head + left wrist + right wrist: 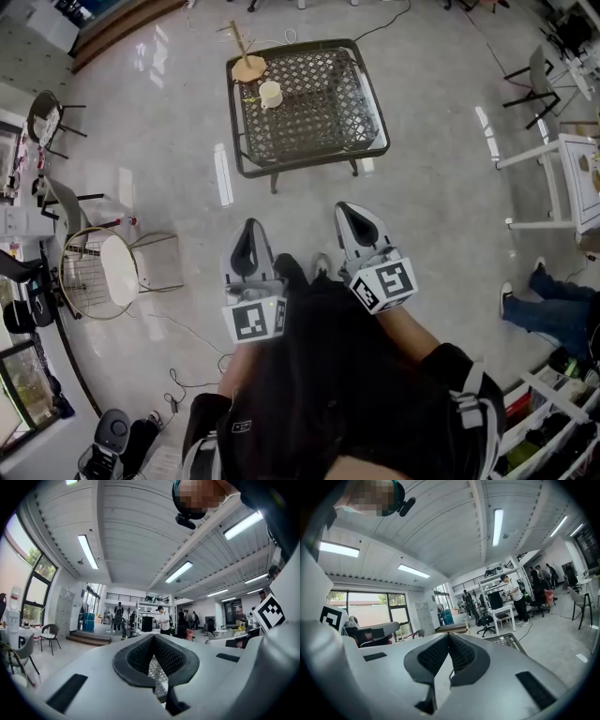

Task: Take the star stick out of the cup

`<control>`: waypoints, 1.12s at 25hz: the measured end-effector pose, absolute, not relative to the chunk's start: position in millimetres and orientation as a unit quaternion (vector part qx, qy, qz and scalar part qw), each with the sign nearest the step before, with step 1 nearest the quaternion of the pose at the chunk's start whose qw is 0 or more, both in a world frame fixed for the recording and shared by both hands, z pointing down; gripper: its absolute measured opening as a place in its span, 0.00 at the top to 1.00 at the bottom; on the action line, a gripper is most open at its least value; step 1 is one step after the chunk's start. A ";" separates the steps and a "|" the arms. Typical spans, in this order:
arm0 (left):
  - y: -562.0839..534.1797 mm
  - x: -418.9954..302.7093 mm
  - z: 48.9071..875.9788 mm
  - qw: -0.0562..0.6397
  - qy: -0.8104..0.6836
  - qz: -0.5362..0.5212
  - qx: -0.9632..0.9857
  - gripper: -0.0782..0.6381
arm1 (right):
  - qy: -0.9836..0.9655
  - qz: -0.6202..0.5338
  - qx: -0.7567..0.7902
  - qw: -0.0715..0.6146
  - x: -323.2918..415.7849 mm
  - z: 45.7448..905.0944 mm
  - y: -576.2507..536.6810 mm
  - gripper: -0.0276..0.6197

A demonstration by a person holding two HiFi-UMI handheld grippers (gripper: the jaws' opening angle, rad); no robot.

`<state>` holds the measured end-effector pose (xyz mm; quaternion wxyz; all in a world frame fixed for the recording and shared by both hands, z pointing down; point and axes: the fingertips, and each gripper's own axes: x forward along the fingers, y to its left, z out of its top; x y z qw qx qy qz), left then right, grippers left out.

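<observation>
A cream cup (pixel 269 94) stands on the left part of a dark lattice table (pixel 319 122), far ahead of me. Beside it is a round wooden base with an upright stick (pixel 247 64). The star stick is too small to make out. My left gripper (pixel 248 230) and right gripper (pixel 354 214) are held close to my body, well short of the table, side by side and pointing toward it. The left gripper (pixel 153 637) has its jaws together with nothing between them. The right gripper (pixel 449 636) is likewise shut and empty. A corner of the table (pixel 506 640) shows past the right jaws.
A round wire chair (pixel 98 272) stands at the left, and a white table (pixel 572 178) with a chair at the right. A person's legs (pixel 548 309) lie at the right edge. Cables (pixel 178 380) run across the pale floor. People and desks fill the far room.
</observation>
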<state>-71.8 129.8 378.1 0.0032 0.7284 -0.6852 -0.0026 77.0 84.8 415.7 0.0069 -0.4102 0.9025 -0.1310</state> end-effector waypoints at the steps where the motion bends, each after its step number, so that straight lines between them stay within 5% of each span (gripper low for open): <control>1: 135.3 -71.6 378.9 0.006 -0.686 -0.001 0.727 0.87 | 0.902 -0.132 -0.410 0.006 78.2 415.5 89.7 0.94; 7: 179.0 -60.3 382.1 0.024 -0.684 0.009 0.729 0.87 | 0.897 -0.143 -0.417 -0.003 93.0 417.5 137.9 0.94; 28: 83.7 -74.1 383.3 0.018 -0.658 -0.025 0.752 0.87 | 0.878 -0.099 -0.468 0.002 98.7 400.5 58.0 0.94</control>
